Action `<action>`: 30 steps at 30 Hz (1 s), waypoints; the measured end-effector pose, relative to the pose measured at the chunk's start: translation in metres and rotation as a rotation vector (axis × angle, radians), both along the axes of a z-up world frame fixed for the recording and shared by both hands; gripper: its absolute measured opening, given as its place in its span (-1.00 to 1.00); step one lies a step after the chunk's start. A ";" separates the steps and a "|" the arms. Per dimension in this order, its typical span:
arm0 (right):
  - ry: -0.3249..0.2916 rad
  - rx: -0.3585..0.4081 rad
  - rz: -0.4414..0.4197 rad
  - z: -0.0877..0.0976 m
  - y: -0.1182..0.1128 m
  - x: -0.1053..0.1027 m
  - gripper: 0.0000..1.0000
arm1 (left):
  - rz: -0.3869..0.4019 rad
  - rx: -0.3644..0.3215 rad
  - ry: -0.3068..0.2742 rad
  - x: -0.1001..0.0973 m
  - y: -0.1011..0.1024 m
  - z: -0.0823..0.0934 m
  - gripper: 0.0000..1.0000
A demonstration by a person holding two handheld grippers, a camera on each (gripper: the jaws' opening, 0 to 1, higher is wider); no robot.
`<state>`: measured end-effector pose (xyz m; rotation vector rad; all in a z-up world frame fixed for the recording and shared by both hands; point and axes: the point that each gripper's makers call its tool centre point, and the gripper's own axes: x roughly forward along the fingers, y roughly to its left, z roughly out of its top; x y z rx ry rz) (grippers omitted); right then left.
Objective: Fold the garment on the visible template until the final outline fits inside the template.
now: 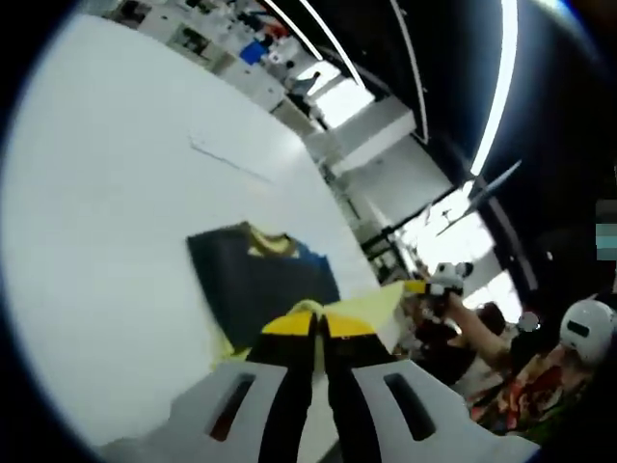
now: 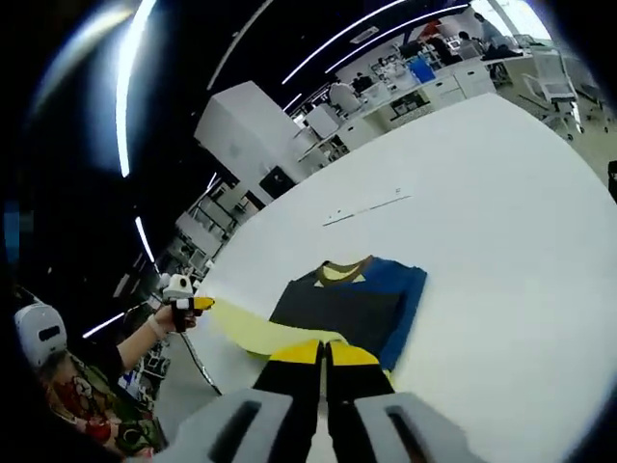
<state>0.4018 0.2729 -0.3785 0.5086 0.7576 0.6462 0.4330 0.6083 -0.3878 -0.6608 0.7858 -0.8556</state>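
A garment (image 1: 260, 280) with a dark navy body, blue side and yellow collar lies on the white table (image 1: 106, 241). Its yellow part (image 1: 371, 309) is lifted off the table and stretched between both grippers. My left gripper (image 1: 319, 325) is shut on one end of that yellow fabric. The right gripper (image 1: 439, 283) shows farther right, held in a hand, at the other end. In the right gripper view the garment (image 2: 352, 304) lies ahead, my right gripper (image 2: 324, 353) is shut on the yellow strip (image 2: 255, 331), and the left gripper (image 2: 180, 306) holds its far end.
A thin line mark (image 1: 231, 164) runs on the table beyond the garment, also seen as a line mark (image 2: 366, 207). A person in a white helmet (image 1: 588, 328) and patterned clothes stands at the table's edge. Desks and shelves (image 2: 424, 82) stand far behind.
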 end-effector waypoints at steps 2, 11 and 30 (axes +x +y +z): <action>-0.002 -0.017 -0.008 -0.003 -0.006 0.012 -1.00 | 0.021 -0.002 -0.016 0.011 0.001 0.000 -1.00; -0.018 -0.033 -0.056 -0.014 -0.015 0.061 -1.00 | 0.088 0.010 -0.044 0.051 -0.004 -0.007 -1.00; 0.083 -0.069 -0.160 -0.088 -0.020 0.134 -1.00 | 0.296 -0.004 0.070 0.123 0.003 -0.075 -1.00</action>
